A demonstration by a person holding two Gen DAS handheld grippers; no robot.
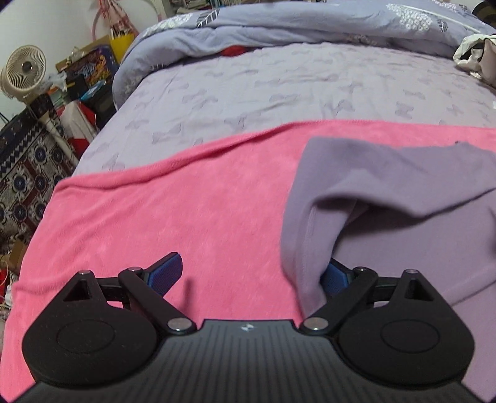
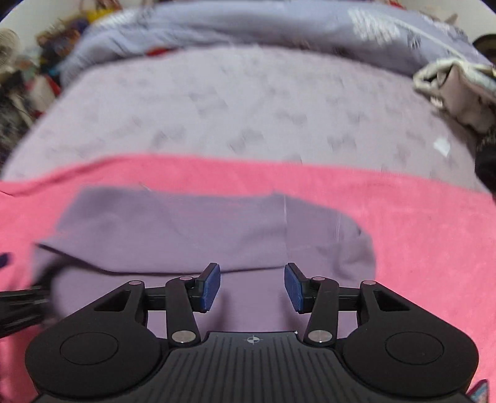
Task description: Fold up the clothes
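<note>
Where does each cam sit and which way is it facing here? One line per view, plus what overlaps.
Left wrist: on the left gripper, angled down across the bed; sees the pink blanket and the purple garment's left edge, draped by the right finger; both fingers apart.
Right wrist: on the right gripper, angled down, blurred; sees the purple garment centred; jaws open, nothing between them; a dark piece of gear at the left edge.
Shared: garment, blanket, lilac sheet, rumpled duvet beyond.
</note>
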